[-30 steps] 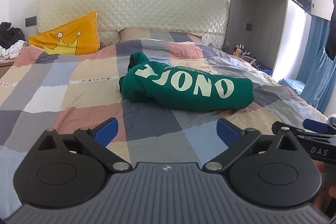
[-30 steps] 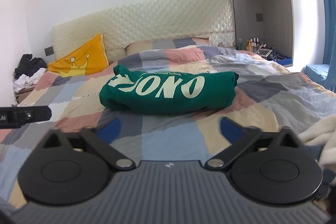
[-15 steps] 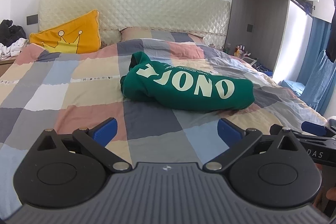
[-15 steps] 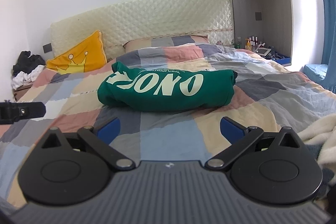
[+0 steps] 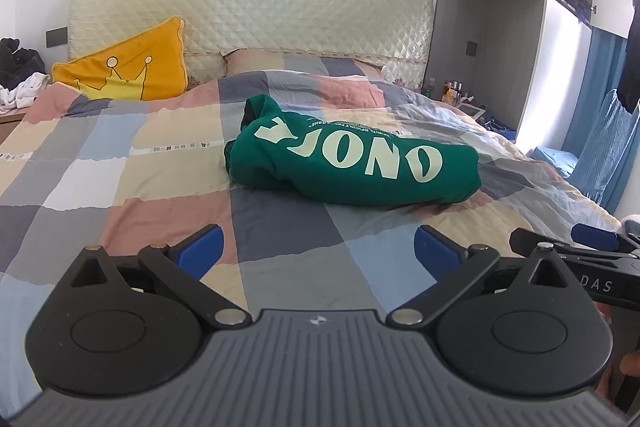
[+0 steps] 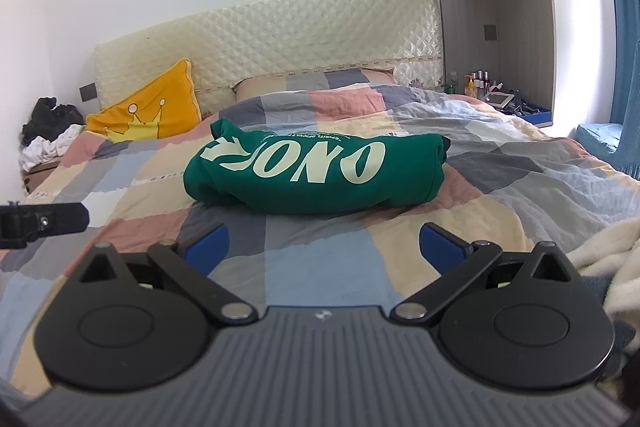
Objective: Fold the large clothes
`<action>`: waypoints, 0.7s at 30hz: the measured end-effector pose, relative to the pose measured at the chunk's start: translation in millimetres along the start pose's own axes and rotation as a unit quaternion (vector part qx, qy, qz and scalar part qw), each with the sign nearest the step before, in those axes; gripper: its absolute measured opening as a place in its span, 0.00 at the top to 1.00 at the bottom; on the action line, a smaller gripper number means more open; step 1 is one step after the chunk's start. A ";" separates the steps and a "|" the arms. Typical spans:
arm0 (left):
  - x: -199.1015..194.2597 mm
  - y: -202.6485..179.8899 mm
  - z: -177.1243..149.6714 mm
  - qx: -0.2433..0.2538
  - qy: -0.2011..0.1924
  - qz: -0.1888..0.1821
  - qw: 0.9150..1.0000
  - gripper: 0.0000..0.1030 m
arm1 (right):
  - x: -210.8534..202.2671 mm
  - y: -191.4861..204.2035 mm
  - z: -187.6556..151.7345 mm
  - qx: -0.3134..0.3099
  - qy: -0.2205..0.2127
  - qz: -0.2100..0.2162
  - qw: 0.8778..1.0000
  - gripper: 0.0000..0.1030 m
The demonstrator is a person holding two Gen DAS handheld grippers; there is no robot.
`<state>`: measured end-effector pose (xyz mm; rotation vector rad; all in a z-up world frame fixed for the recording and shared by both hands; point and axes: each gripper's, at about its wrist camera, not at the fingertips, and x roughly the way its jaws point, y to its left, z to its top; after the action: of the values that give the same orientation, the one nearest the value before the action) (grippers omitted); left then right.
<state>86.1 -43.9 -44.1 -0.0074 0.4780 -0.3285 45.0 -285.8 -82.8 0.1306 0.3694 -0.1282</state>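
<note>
A green sweatshirt with big cream letters (image 5: 352,163) lies folded in a soft bundle in the middle of the bed with the checked patchwork quilt (image 5: 120,163). The left gripper (image 5: 318,251) and right gripper (image 6: 324,243) hang over the near quilt, jaws wide apart, holding nothing. A yellow crown pillow (image 5: 128,71) leans by the headboard.

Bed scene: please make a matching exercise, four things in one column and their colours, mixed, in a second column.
Things:
1. sweatshirt
2. cushion
3. headboard
4. curtain

Colours:
a. blue
b. cream
c. green
d. orange

Pairs: 1-c, 2-d, 3-b, 4-a
</note>
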 end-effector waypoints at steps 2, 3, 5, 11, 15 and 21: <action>0.0 0.1 -0.1 0.000 0.000 0.000 1.000 0.00 | -0.4 0.6 -0.5 0.000 0.000 -0.001 1.000 0.00; -0.1 -0.1 -0.3 0.001 0.000 0.000 1.000 0.00 | -0.3 0.5 -0.4 0.000 0.000 0.000 1.000 0.00; -0.3 0.6 -0.6 0.001 0.001 -0.001 1.000 0.00 | -0.3 0.9 -0.7 0.002 0.000 0.000 1.000 0.00; -1.0 1.1 -1.6 0.002 0.002 -0.003 1.000 0.00 | -0.1 0.0 -1.2 0.003 0.000 -0.001 1.000 0.00; -2.1 1.1 -1.9 0.002 0.000 -0.005 1.000 0.00 | 0.1 -0.5 -1.6 0.003 0.000 -0.001 1.000 0.00; 0.2 2.1 -2.0 0.002 0.000 -0.005 1.000 0.00 | -0.2 -1.1 -2.5 0.003 0.000 -0.002 1.000 0.00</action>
<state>86.0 -41.8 -46.2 -0.0056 0.4778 -0.3390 43.8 -286.5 -85.2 0.1355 0.3696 -0.1328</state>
